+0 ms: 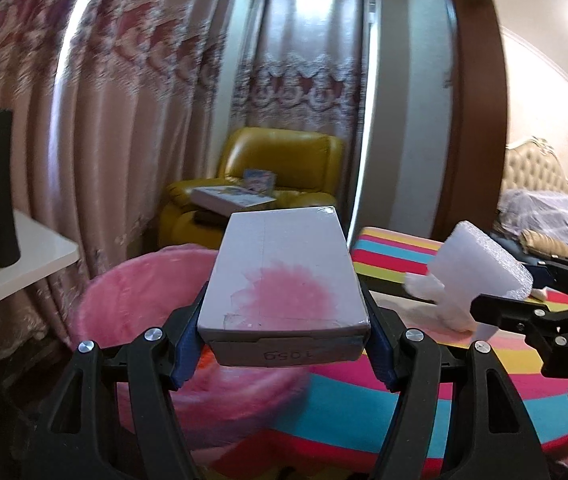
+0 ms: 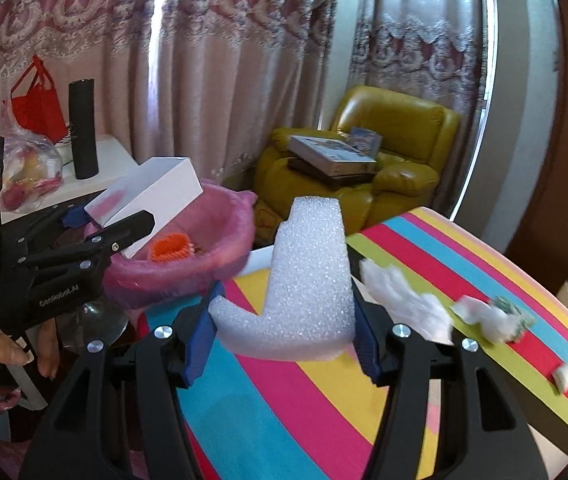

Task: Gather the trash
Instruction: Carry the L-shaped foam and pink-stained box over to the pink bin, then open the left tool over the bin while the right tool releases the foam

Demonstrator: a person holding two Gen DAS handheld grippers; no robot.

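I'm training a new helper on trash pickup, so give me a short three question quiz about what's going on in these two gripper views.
1. True or false: the left gripper is shut on a white box.
2. What does the right gripper hold? A) a black bottle B) a white foam piece C) a red bag
3. Fill in: the bin beside the striped table has a ____ liner.

Key
1. True; its jaws press on both sides of the box.
2. B. The black bottle and red bag sit on the white side table.
3. Pink.
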